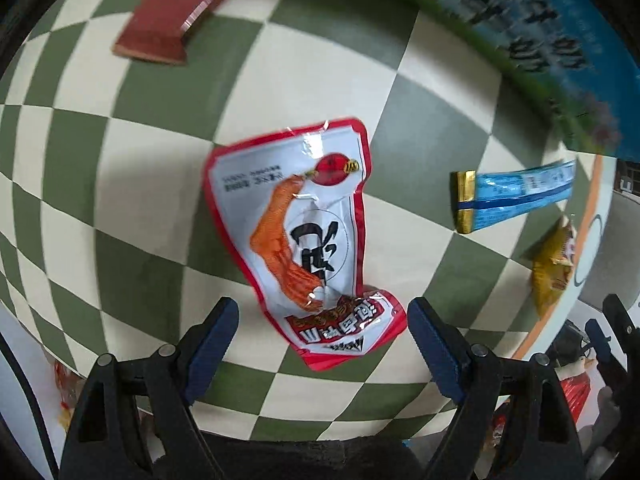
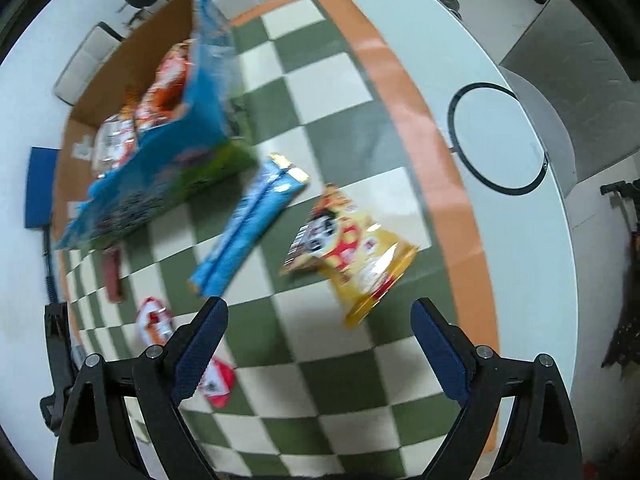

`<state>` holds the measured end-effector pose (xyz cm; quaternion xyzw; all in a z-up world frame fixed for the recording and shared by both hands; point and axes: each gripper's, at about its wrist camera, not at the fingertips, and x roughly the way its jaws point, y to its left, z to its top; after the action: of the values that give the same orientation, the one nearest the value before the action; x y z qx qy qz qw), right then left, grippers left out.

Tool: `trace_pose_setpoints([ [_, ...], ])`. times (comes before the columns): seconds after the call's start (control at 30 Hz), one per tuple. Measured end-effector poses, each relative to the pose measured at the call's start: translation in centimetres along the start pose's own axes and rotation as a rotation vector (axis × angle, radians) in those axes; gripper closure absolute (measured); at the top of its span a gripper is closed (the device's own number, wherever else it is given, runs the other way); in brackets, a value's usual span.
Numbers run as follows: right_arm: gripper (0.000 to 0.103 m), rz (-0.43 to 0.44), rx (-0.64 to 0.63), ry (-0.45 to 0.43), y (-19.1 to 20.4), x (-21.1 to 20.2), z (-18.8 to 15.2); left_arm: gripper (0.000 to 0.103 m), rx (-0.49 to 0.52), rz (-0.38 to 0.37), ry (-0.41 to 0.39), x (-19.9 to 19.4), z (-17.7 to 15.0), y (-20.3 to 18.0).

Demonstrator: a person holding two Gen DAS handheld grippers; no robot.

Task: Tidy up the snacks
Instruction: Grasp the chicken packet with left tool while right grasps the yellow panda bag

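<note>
A red-and-white snack pouch [image 1: 308,236] lies on the green-and-cream checkered mat [image 1: 160,92], its near end between the tips of my open left gripper [image 1: 322,338]. The pouch also shows small at the lower left of the right wrist view [image 2: 154,320]. A blue-and-gold stick pack [image 1: 516,196] [image 2: 250,220] and a yellow snack bag [image 2: 352,252] [image 1: 554,268] lie further right. A brown-red bar [image 1: 176,16] [image 2: 112,276] lies farther off. My right gripper [image 2: 320,344] is open and empty, above the mat just short of the yellow bag.
A cardboard box [image 2: 132,80] with blue printed sides holds several snack packs at the mat's far left; its side fills the upper right of the left wrist view [image 1: 520,28]. The mat has an orange border [image 2: 432,152] on a white table [image 2: 532,264]. A black ring [image 2: 496,138] marks the table.
</note>
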<state>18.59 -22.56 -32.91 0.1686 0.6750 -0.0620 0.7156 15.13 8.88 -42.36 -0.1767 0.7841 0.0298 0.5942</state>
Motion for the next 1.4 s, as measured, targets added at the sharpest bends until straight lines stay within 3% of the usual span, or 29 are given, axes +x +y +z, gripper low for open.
trace_pose_setpoints([
  [0.1, 0.008, -0.029, -0.064, 0.037, 0.1, 2.0, 1.4, 0.017, -0.004, 0.032, 0.008, 1.0, 0.3, -0.5],
  [0.37, 0.008, -0.173, -0.429, 0.156, 3.7, 7.0, 2.8, 0.017, -0.013, 0.081, 0.029, 2.6, 0.3, -1.6],
  [0.47, 0.008, -0.194, -0.481, 0.181, 4.4, 8.1, 3.1, 0.017, -0.014, 0.092, 0.028, 3.0, 0.1, -2.0],
  [0.57, 0.009, -0.189, -0.491, 0.207, 4.7, 9.2, 3.6, 0.018, -0.02, 0.099, 0.017, 3.0, -0.2, -2.3],
  [0.63, 0.01, -0.199, -0.488, 0.208, 4.7, 9.6, 3.9, 0.029, -0.031, 0.106, -0.006, 2.8, -0.2, -2.1],
  [0.8, 0.016, -0.215, -0.486, 0.213, 4.8, 9.8, 3.7, 0.038, -0.033, 0.078, -0.038, 2.1, -0.5, -2.2],
  [0.83, 0.025, -0.226, -0.487, 0.214, 5.0, 9.9, 3.3, 0.039, -0.036, 0.073, -0.039, 2.0, -0.6, -2.1],
  [0.87, 0.044, -0.253, -0.495, 0.207, 5.1, 10.0, 3.1, 0.039, -0.039, 0.068, -0.038, 2.0, -0.7, -1.9],
  [1.17, 0.054, -0.178, -0.44, 0.215, 4.3, 8.9, 1.7, 0.04, -0.013, 0.057, -0.051, 1.0, -1.6, -2.2],
  [1.4, 0.056, -0.109, -0.432, 0.196, 5.2, 7.1, 0.3, 0.04, 0.019, 0.039, -0.076, -1.4, -1.1, -1.8],
])
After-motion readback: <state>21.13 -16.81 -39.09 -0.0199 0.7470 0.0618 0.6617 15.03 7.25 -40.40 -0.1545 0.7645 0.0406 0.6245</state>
